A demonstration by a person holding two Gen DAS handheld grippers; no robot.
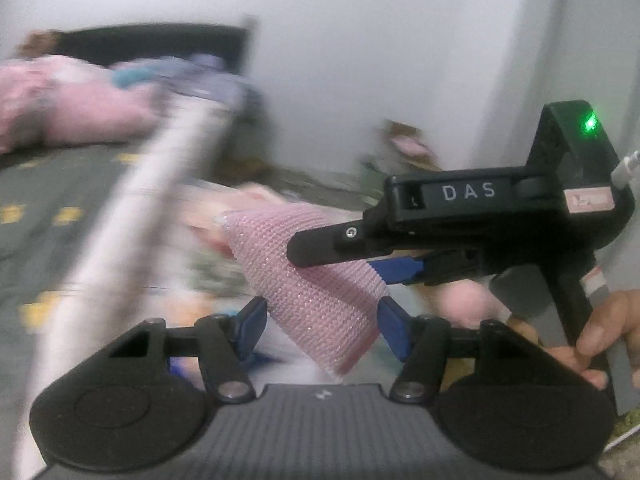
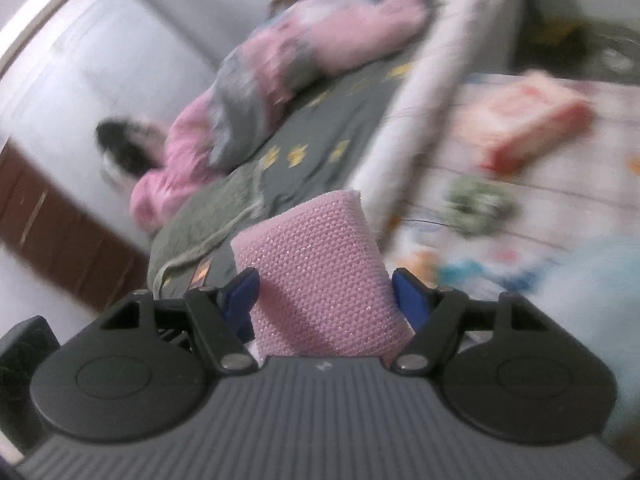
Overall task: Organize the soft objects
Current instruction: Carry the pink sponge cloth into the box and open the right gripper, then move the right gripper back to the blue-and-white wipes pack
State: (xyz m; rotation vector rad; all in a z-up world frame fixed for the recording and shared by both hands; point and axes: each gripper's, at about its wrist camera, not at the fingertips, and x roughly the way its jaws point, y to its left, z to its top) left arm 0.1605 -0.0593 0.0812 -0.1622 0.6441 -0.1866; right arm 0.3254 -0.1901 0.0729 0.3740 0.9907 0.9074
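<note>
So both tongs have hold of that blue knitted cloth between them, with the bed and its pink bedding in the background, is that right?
Not quite: the knitted cloth is pink, not blue; only the pads on the tongs are blue. The right wrist view shows it clearly. It does sit in both the left tongs and the right tongs, with the bed and pink bedding behind.

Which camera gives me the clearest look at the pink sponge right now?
The right wrist view: the pink sponge sits centred and sharp between the right gripper fingers. In the left wrist view the sponge is tilted, and the right gripper's black finger partly covers it.
</note>
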